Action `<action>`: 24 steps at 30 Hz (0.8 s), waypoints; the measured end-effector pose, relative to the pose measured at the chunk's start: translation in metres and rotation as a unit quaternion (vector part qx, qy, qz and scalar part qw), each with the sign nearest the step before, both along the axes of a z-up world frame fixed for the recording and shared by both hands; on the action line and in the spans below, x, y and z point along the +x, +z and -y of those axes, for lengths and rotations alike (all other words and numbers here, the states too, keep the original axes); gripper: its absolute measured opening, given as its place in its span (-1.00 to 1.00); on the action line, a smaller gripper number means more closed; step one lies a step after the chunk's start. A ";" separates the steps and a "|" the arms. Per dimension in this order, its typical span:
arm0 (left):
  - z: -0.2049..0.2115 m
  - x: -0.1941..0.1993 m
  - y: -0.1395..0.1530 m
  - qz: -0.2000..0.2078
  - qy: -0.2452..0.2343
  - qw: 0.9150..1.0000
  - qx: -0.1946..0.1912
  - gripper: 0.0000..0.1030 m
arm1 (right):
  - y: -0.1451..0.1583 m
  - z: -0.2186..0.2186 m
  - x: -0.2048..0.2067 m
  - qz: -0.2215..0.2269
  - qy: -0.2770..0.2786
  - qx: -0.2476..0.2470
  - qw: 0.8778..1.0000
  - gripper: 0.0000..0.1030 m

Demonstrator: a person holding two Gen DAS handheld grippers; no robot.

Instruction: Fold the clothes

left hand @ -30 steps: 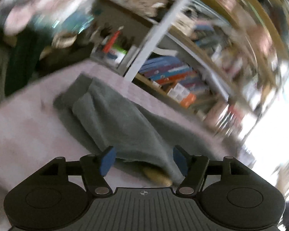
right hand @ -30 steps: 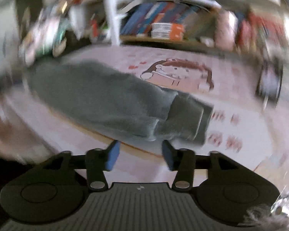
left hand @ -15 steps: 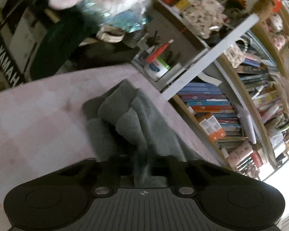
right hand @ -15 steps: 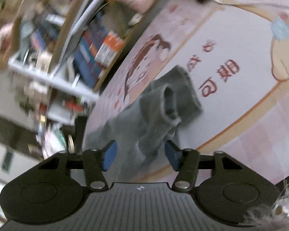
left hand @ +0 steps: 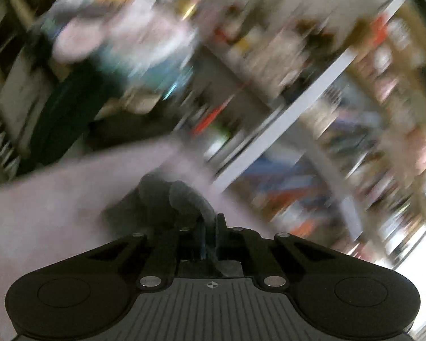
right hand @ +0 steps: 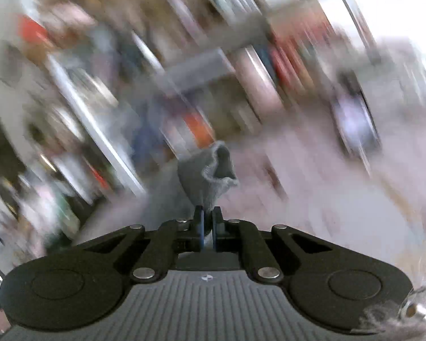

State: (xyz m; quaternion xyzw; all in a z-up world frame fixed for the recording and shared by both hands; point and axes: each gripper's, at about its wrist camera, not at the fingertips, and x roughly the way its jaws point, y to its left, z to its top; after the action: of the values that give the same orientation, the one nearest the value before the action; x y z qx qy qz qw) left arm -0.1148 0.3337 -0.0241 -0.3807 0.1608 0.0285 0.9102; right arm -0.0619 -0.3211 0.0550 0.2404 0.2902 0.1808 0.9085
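Note:
A grey knit garment [left hand: 167, 199] is pinched in both grippers. My left gripper [left hand: 208, 227] is shut on one edge of it; the cloth bunches just ahead of the jaws above the pink mat [left hand: 42, 213]. My right gripper [right hand: 208, 221] is shut on a ribbed cuff end of the garment [right hand: 210, 173], which stands up from the jaws with its opening showing. Both views are heavily blurred by motion.
A pink printed mat [right hand: 340, 199] lies below. Bookshelves with a white post [left hand: 292, 119] and many books fill the background. A dark object [left hand: 62, 119] stands at the left. Details are smeared.
My right gripper was open over the cuff and is now shut on it. My left gripper stays shut on the cloth. Both have swung fast, and the garment has lifted off the mat.

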 end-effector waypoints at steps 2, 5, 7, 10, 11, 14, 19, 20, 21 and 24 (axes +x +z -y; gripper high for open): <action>0.004 -0.002 -0.006 -0.019 -0.018 1.000 0.009 -0.90 | -0.039 0.004 0.011 -0.086 -0.004 -0.006 0.996 -0.87; 0.007 -0.012 0.005 -0.020 -0.012 0.999 0.048 -0.60 | -0.048 0.011 0.002 -0.072 -0.025 -0.002 0.997 -0.44; 0.006 -0.020 0.014 -0.018 0.004 0.997 0.069 -0.11 | -0.044 0.015 -0.003 -0.061 -0.031 -0.003 0.998 -0.15; 0.009 -0.023 0.020 -0.029 0.027 0.993 0.110 0.42 | -0.041 0.015 -0.008 -0.061 -0.034 -0.022 0.997 -0.15; 0.011 -0.019 0.020 -0.045 0.034 0.990 0.125 0.41 | -0.041 0.014 -0.008 -0.065 -0.035 -0.029 0.997 -0.15; 0.014 -0.006 0.013 -0.082 0.051 0.984 0.150 0.41 | -0.045 0.010 -0.001 -0.080 -0.032 -0.034 0.996 -0.15; 0.012 0.023 0.001 -0.083 0.027 0.990 0.112 0.30 | -0.049 -0.003 0.018 -0.081 -0.022 -0.051 0.995 -0.27; 0.011 0.027 -0.002 -0.076 0.018 0.993 0.092 0.16 | -0.050 -0.005 0.021 -0.080 -0.022 -0.051 0.995 -0.37; 0.008 0.033 -0.005 -0.069 0.004 0.996 0.061 -0.29 | -0.051 -0.007 0.025 -0.078 -0.019 -0.050 0.996 -0.55; 0.005 0.056 -0.014 -0.063 -0.011 0.998 0.001 -0.67 | -0.053 -0.017 0.041 -0.061 -0.012 -0.058 0.996 -0.72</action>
State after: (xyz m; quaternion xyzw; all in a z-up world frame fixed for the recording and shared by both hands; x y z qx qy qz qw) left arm -0.0590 0.3289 -0.0382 -0.3750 0.2216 0.0423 0.8991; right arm -0.0210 -0.3037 0.0018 0.2010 0.3523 0.1376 0.9036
